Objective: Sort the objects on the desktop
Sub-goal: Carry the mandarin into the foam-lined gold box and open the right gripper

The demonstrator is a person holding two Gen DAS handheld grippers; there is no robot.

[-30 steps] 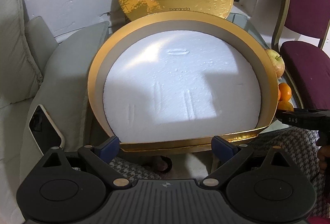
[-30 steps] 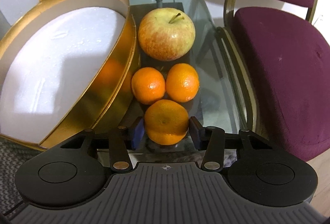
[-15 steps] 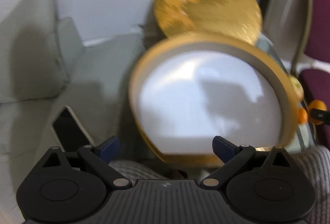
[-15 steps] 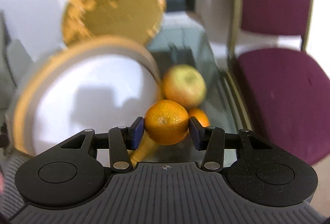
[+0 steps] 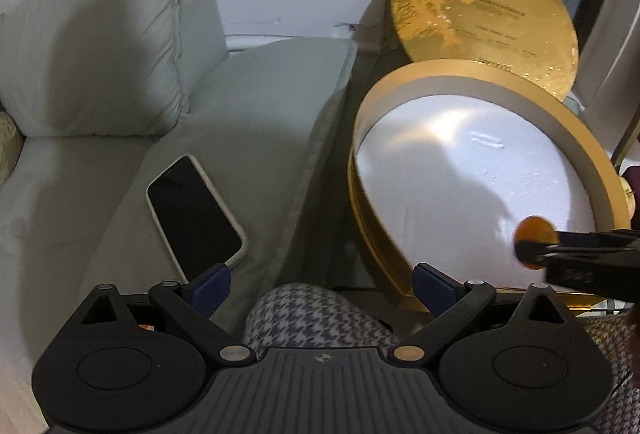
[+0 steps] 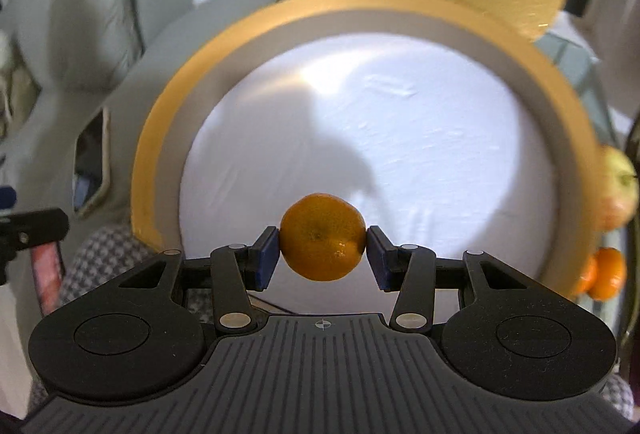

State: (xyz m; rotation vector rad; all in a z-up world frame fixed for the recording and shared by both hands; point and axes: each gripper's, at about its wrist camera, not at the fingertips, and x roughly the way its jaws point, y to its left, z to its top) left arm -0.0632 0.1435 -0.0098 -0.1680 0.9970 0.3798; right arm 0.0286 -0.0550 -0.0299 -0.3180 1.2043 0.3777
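Observation:
My right gripper (image 6: pixel 322 248) is shut on an orange mandarin (image 6: pixel 322 237) and holds it in the air over the near part of a round gold box (image 6: pixel 160 138) with a white foam floor. From the left wrist view that mandarin (image 5: pixel 535 239) shows at the right, above the same gold box (image 5: pixel 404 90). My left gripper (image 5: pixel 322 284) is open with nothing between its fingers, low and left of the box, above a houndstooth-clad knee (image 5: pixel 316 310). An apple (image 6: pixel 618 194) and two mandarins (image 6: pixel 606 272) lie right of the box.
The gold lid (image 5: pixel 480 10) leans upright behind the box. A black phone in a pale case (image 5: pixel 196 216) lies on a grey-green sofa cushion (image 5: pixel 248 106) at the left. The glass tabletop (image 6: pixel 576 46) shows at the far right, behind the box.
My right gripper lifted the mandarin off the glass table and carried it left over the box. My left gripper pulled back and swung left, bringing the phone and sofa into view.

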